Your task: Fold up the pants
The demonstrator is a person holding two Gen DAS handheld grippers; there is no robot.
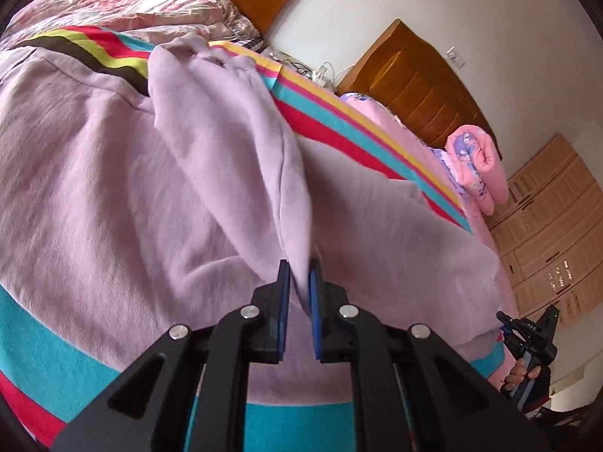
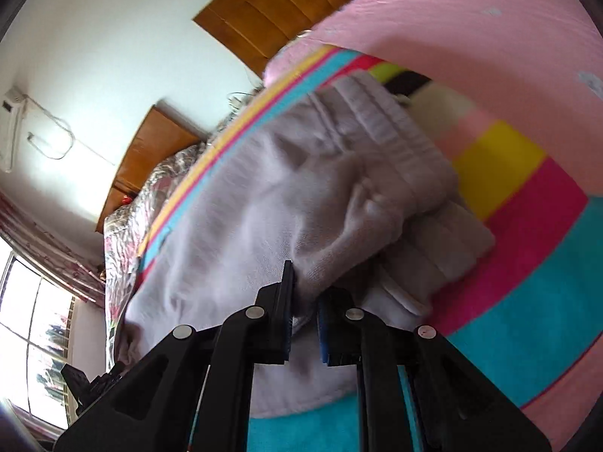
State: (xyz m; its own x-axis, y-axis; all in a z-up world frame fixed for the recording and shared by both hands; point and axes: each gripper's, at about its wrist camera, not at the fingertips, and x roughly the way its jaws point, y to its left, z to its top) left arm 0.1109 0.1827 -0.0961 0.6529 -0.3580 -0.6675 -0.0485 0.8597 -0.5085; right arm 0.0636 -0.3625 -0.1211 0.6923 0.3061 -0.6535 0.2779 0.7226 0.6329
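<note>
Pale lilac fleece pants (image 1: 113, 173) lie spread on a striped blanket (image 1: 45, 324) on a bed. My left gripper (image 1: 300, 277) is shut on a raised fold of the pants, a leg edge that rises away from the fingers toward the far side. In the right wrist view the pants (image 2: 264, 203) show their ribbed waistband (image 2: 395, 139) at the far end. My right gripper (image 2: 306, 293) is shut on a bunched fold of the pants near the waist and holds it off the blanket. The right gripper also shows at the left wrist view's lower right (image 1: 527, 342).
A floral quilt (image 1: 124, 0) lies bunched at one end of the bed. A pink rolled blanket (image 1: 478, 165) sits near a brown wooden headboard (image 1: 414, 86). Wooden wardrobe doors (image 1: 554, 233) stand beyond. A window (image 2: 34, 339) shows in the right wrist view.
</note>
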